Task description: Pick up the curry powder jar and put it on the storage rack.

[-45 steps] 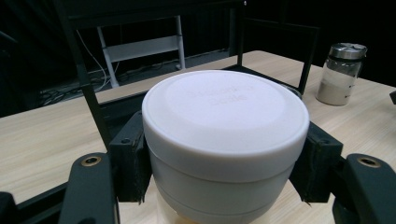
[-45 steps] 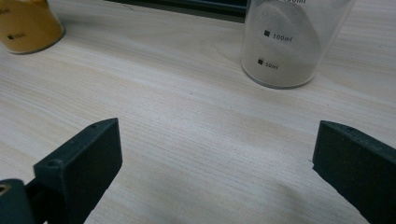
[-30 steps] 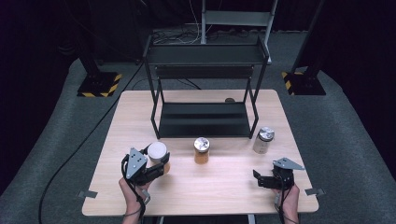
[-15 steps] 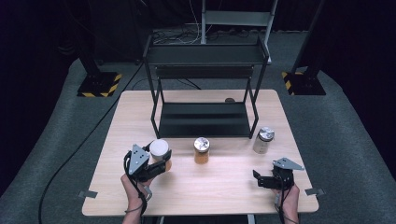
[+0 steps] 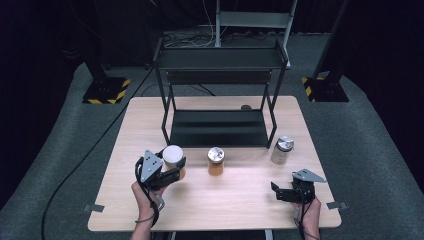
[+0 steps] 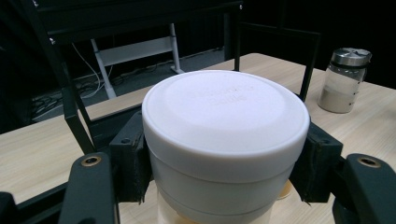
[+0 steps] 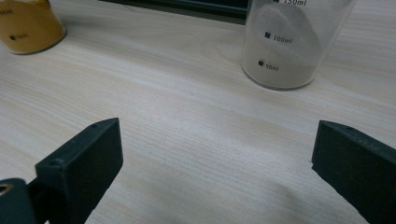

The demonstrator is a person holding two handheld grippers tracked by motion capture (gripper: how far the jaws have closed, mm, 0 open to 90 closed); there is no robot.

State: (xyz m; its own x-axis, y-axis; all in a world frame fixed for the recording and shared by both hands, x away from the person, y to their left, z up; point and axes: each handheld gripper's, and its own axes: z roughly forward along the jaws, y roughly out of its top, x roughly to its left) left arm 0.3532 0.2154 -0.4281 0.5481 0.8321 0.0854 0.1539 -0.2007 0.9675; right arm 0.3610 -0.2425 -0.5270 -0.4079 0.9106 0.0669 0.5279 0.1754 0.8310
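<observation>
White-lidded jar (image 5: 173,159) at the desk's (image 5: 240,200) seven o'clock: rigid, smooth, probably slippery. Left claw (image 5: 172,172) clamps it just under the lid, a sound hold. Right claw (image 5: 281,193) gapes, idle.

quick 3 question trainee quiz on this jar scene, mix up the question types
1. True or false: the left hand-held gripper is shut on the white-lidded jar.
2. Multiple choice: the right hand-held gripper is A) open over bare table B) shut on a jar C) resting on the shelf.
3. Fill in: the middle jar holds ____-coloured powder.

Key: 1 true; 2 A; 3 orange.
</observation>
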